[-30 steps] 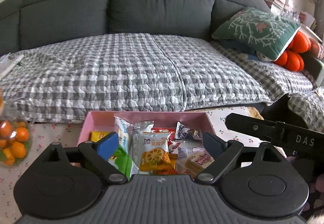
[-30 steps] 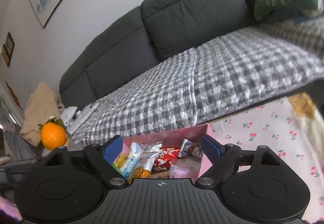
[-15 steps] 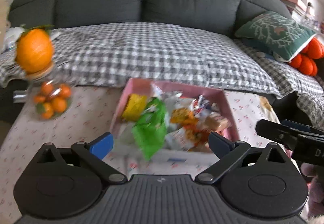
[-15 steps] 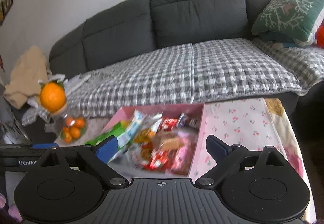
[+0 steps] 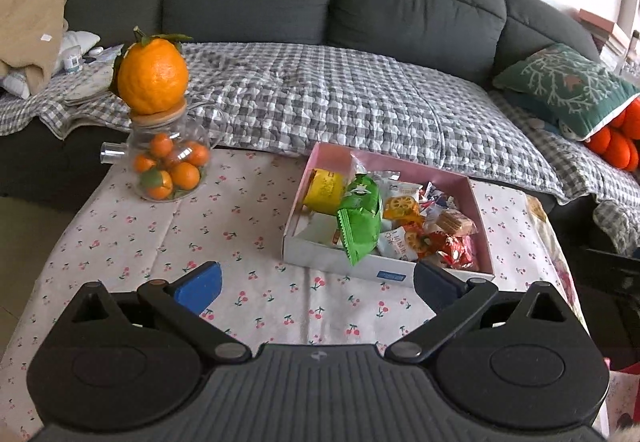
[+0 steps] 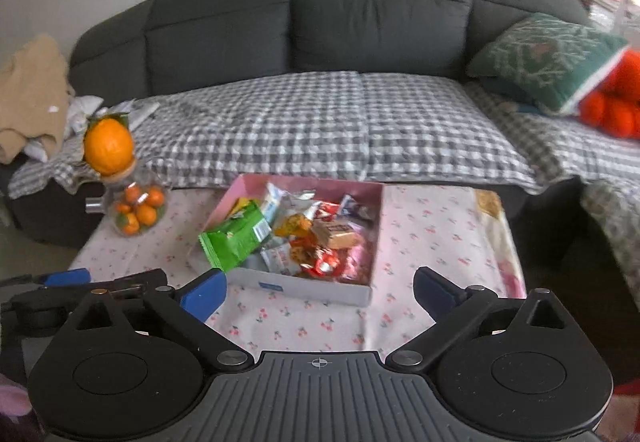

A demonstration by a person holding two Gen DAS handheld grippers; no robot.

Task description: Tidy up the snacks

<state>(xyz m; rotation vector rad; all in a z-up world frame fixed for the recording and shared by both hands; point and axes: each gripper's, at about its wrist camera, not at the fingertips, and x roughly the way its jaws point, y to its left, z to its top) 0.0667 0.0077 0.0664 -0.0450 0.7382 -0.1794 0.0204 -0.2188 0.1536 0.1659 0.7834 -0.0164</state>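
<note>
A pink-lined white box (image 5: 332, 256) (image 6: 304, 288) sits on the cherry-print tablecloth, packed with snacks. A green packet (image 5: 360, 226) (image 6: 236, 238) leans over its front-left rim, beside a yellow packet (image 5: 324, 190), a wafer (image 5: 456, 222) and red-wrapped sweets (image 5: 454, 250). My left gripper (image 5: 316, 282) hovers over the cloth in front of the box, open wide and empty. My right gripper (image 6: 320, 292) is also short of the box; its jaws are opening with nothing between them. The left gripper's blue finger (image 6: 68, 278) shows at the left edge of the right wrist view.
A glass jar of small oranges (image 5: 168, 166) (image 6: 136, 210) stands at the table's back left with a large orange (image 5: 152, 78) on its lid. Behind the table is a grey sofa with a checked cover (image 5: 320, 102) and a green cushion (image 5: 568, 90). The table's right edge (image 6: 508, 242) drops off.
Both grippers have drawn back and risen from the box, which now lies ahead of the fingers. Both pairs of jaws stand wider. The jar of oranges has come into view.
</note>
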